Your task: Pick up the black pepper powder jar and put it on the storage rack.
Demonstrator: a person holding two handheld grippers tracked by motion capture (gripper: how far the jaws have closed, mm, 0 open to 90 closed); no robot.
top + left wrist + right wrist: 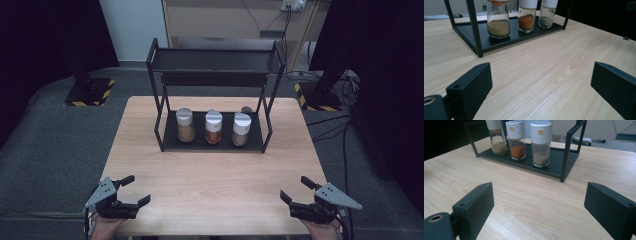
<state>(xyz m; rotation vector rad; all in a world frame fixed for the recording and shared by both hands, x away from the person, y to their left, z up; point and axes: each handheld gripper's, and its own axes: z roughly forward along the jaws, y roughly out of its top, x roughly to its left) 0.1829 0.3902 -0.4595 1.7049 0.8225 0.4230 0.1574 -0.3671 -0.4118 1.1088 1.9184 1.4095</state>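
A black two-tier rack [215, 142] stands at the middle back of the wooden table [215, 175]. On its lower shelf stand three white-capped glass spice jars: a tan one [185, 125], an orange one [213, 127] and a grey one [241, 129]. The same jars appear in the left gripper view as tan [498, 21], orange [526, 17], grey [547, 15], and in the right gripper view as tan [497, 140], orange [516, 141], grey [540, 145]. My left gripper [136, 190] rests open near the front left corner. At the front right my right gripper [297, 189] is open too. Nothing lies between either pair of jaws.
The rack's upper shelf [216, 61] is bare. A small dark round object [246, 109] lies on the table behind the rack. Black stands with yellow-striped bases [89, 92] sit on the floor beyond the table, with cables [340, 130] at the right.
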